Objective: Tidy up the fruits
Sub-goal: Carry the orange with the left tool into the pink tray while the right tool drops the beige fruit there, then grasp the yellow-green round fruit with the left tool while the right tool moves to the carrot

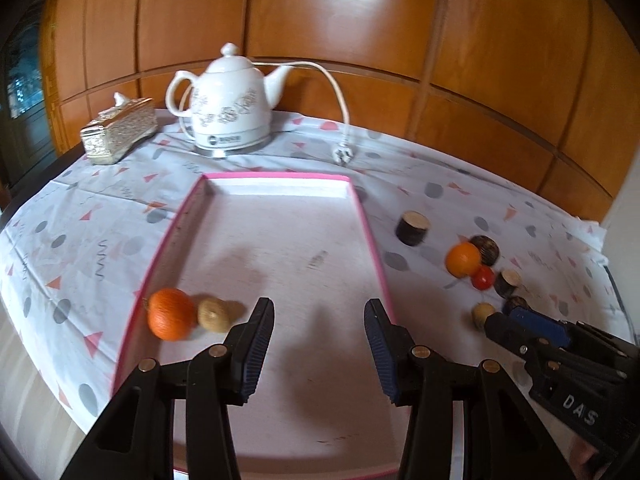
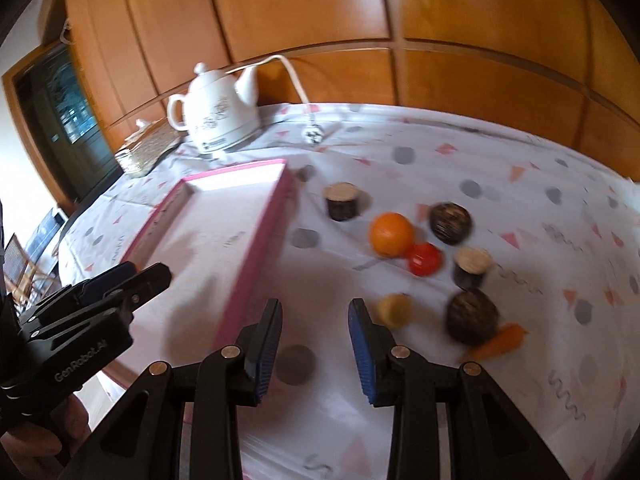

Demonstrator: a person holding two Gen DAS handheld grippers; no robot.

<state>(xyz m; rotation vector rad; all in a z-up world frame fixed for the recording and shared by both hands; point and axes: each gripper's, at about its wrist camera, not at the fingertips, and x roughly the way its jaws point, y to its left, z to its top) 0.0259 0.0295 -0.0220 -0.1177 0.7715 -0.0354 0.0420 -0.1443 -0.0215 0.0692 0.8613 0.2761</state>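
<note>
Left hand-held gripper (image 1: pixel 319 326): jaws parted, empty, over pink-rimmed tray (image 1: pixel 370 232); orange (image 1: pixel 170 319) and kiwi (image 1: pixel 214 314) in tray just left of its tips.

Right hand-held gripper (image 2: pixel 314 326): jaws parted, empty, above surface (image 2: pixel 520 200). Small yellow fruit (image 2: pixel 394 310) just right of right pad.

Advice: shift right, centre fruit between pads, widen jaws, close gently. Avoid dark brown ball (image 2: pixel 472 318) and carrot (image 2: pixel 500 340) beyond.

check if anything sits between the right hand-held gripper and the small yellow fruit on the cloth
Nothing visible does. The right hand-held gripper is open over bare cloth, and the yellow fruit lies just beyond its right finger, with no object in between.
</note>
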